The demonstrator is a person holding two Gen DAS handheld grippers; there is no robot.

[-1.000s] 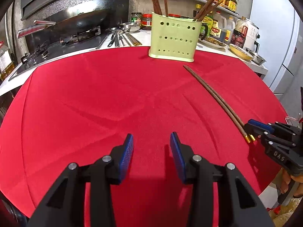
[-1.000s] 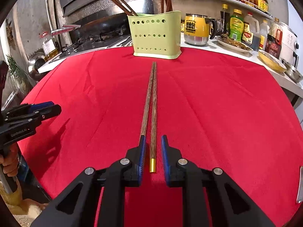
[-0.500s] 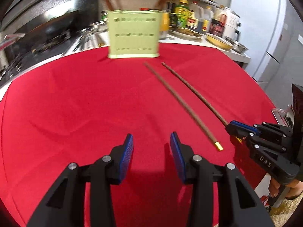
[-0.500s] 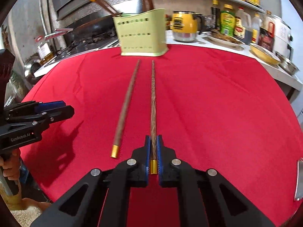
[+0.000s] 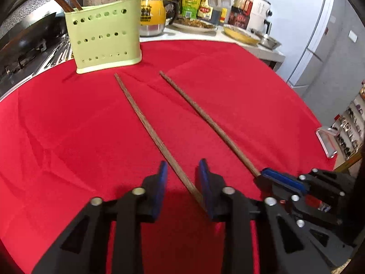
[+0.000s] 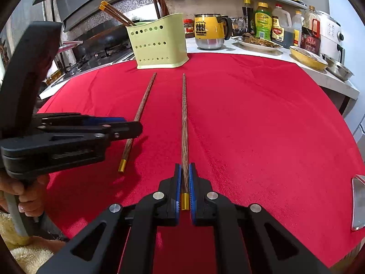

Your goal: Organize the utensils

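Both pictures are bright and sharp in the middle. The edges bend round and go dark. Soft shadows sit on the red cloth [image 5: 68,125] under each tool.

Home kitchen, cooking side.
Black wok [image 5: 29,38] on a gas stove, shelf of sauce bottles [image 6: 262,24] along the white counter, yellow steel-based mug [image 6: 208,32], pale green perforated plastic utensil holder [image 6: 157,43] on a red tablecloth [image 6: 262,125].

chopsticks [image 6: 184,123] side by side on tablecloth [image 6: 262,125] | holder [image 6: 158,42] behind them
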